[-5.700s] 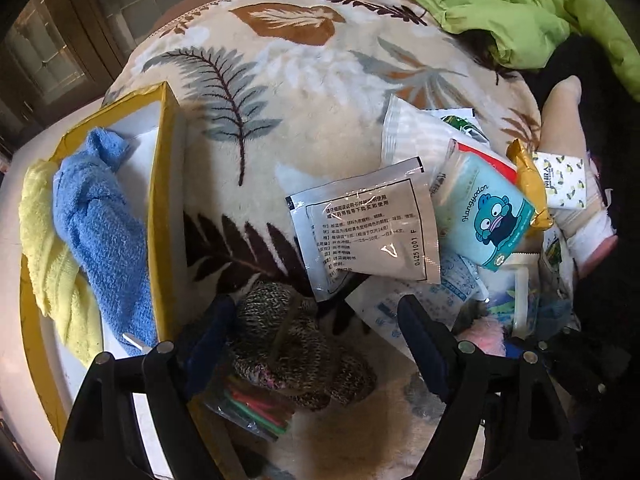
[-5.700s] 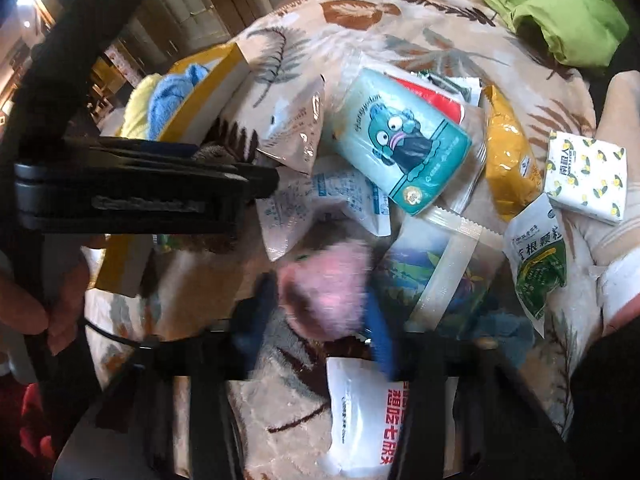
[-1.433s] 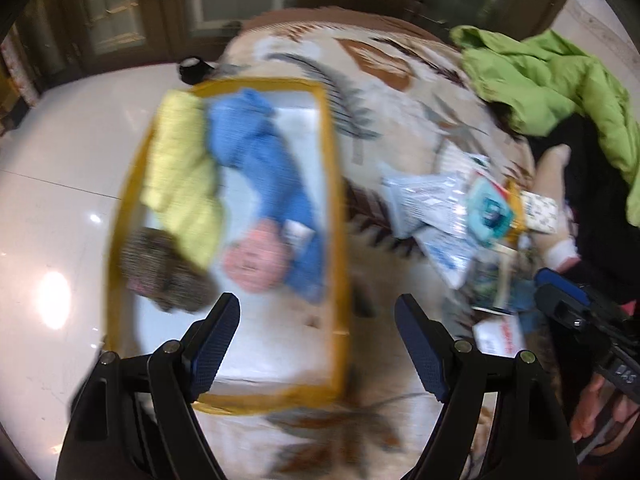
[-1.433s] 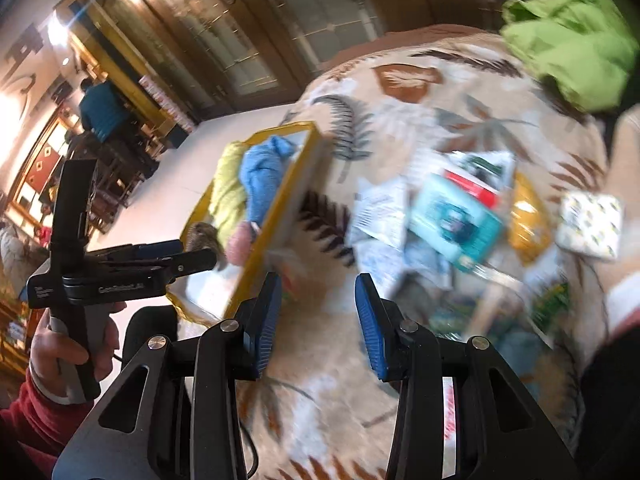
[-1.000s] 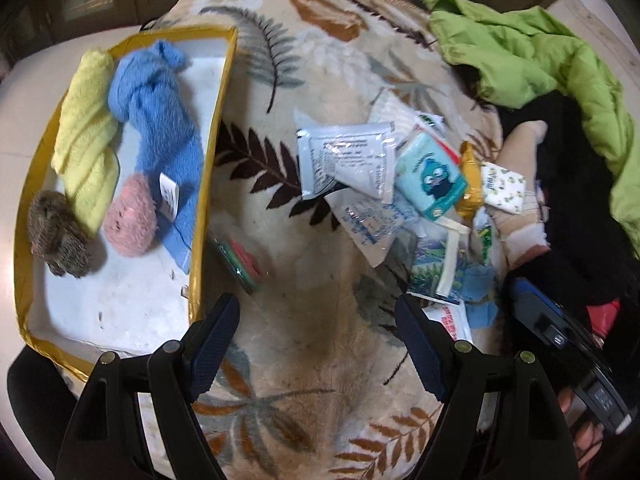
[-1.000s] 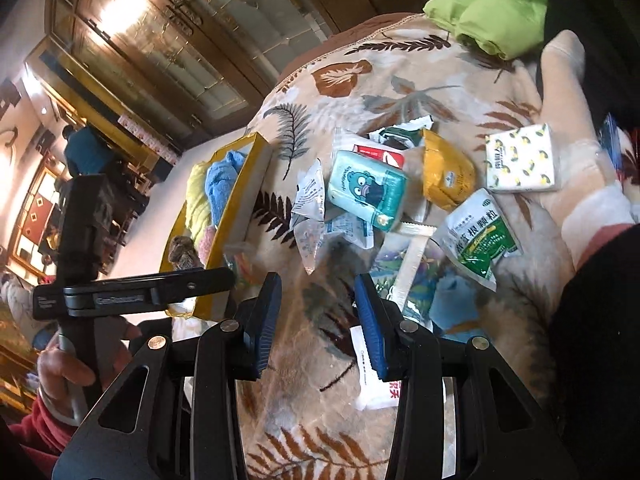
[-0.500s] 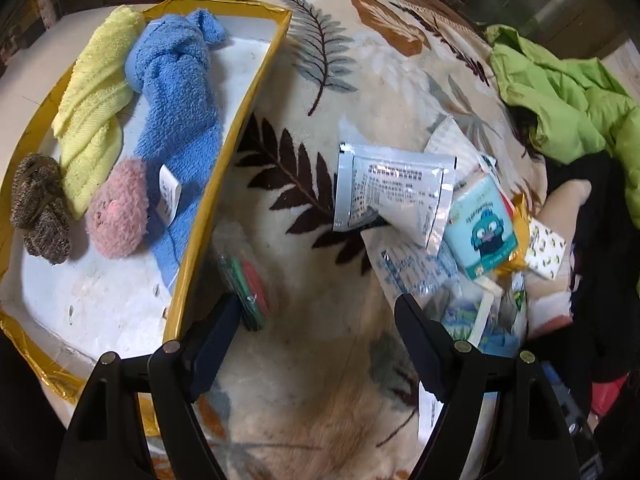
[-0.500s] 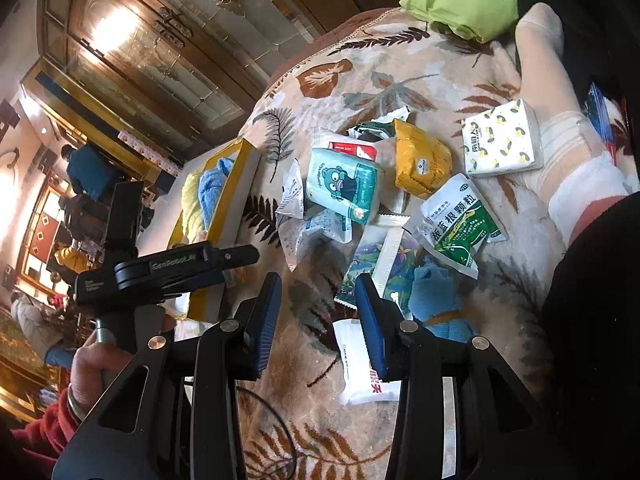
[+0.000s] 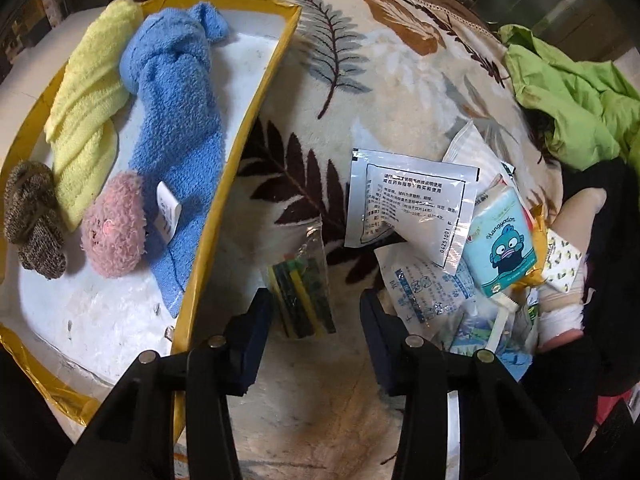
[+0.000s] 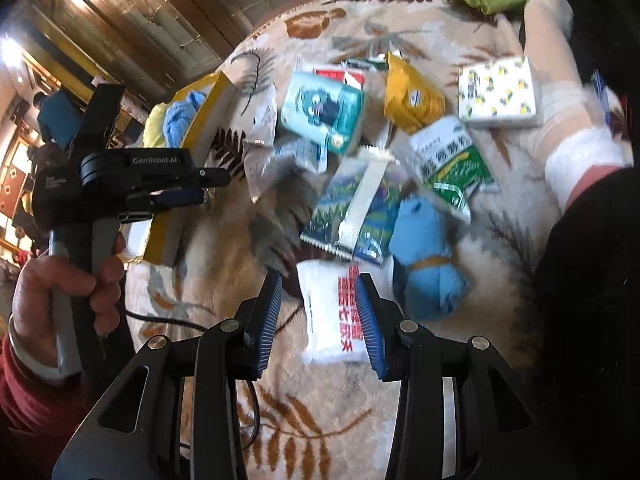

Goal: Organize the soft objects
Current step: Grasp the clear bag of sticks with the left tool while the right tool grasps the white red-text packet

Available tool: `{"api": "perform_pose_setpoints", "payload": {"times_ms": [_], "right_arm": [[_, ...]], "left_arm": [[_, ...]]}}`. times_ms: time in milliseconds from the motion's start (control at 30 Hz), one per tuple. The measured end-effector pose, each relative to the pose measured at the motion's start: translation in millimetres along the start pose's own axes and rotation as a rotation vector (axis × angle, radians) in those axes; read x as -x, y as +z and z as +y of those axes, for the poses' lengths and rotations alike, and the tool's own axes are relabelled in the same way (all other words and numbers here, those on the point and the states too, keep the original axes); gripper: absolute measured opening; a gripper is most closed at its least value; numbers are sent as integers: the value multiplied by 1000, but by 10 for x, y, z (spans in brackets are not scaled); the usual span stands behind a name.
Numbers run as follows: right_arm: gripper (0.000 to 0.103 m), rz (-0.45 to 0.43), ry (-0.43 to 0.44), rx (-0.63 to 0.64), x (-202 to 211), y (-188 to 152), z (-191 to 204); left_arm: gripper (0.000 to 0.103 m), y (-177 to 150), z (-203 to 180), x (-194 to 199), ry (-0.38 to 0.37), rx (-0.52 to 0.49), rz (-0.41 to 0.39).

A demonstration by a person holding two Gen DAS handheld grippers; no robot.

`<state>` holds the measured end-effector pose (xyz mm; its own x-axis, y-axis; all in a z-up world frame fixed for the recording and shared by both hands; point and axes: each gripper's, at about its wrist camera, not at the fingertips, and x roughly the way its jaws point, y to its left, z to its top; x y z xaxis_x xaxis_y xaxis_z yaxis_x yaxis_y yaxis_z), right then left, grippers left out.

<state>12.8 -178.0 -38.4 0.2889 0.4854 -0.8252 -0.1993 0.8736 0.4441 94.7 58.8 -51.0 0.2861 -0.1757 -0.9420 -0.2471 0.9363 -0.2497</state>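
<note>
Left gripper (image 9: 316, 312): jaws closing, pads not yet pressing; clear bag of coloured sticks (image 9: 301, 284) lies between the fingertips on the leaf-print blanket (image 9: 360, 80), just right of the yellow-rimmed tray (image 9: 236, 152). Nothing grasped.

Right gripper (image 10: 318, 300): jaws partly apart, hovering over a white packet with red print (image 10: 332, 316); packet seen between the blue pads, contact not evident. Nothing clenched. Blue soft roll with tan band (image 10: 428, 256) just right of that packet, still on the blanket.

Left wrist view only: tray contents. Yellow towel (image 9: 86, 108) at far left, blue towel (image 9: 176, 120) beside it, brown knitted piece (image 9: 32, 216) at near left, pink fluffy ball (image 9: 114, 226) touching the blue towel. Also silver printed sachet (image 9: 408, 204) and teal cartoon tissue pack (image 9: 500, 246) to the right.

Right wrist view only: person's hand (image 10: 68, 280) in a red sleeve gripping the left gripper's handle at left; yellow pouch (image 10: 412, 96), lemon-print tissue pack (image 10: 498, 92), green-and-white sachet (image 10: 450, 160), all far of the blue roll. View motion-blurred.
</note>
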Motion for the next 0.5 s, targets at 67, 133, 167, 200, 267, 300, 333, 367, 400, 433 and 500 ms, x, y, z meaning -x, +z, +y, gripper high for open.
{"api": "perform_pose_setpoints", "payload": {"times_ms": [67,133,167,200,267,300,333,367,400,433,500], "right_arm": [[38,3,37,-54,-14,-24,-84],[38,8,58,-93,-26,-57,-148],[38,10,57,-97,-31,-78,-157],[38,10,51,-102,-33,-98,-162],[38,5,57,-146,-46,-103,-231],[38,5,64,-166,-49,-95,-247],[38,5,76,-188,-53,-90,-283],[38,5,76,-199,-61,-86,-304],[38,10,64,-196,-77,-77,-298],[45,20,37,-183,-102,-71,-273],[62,44,-25,-151,-156,-75,-207]], "left_arm": [[44,2,-16,-20,6,-7,0],[41,-3,-43,-37,18,-25,-4],[39,-4,-61,-49,30,-36,-4],[37,-9,-73,-67,40,-44,-3],[32,3,-113,-93,47,-54,-2],[31,6,-120,-98,51,-59,-2],[31,9,-125,-103,53,-61,-3],[31,11,-134,-106,56,-64,-3],[31,11,-164,-114,65,-76,-6],[31,11,-192,-123,70,-86,-8],[31,6,-224,-140,69,-97,-9]]}}
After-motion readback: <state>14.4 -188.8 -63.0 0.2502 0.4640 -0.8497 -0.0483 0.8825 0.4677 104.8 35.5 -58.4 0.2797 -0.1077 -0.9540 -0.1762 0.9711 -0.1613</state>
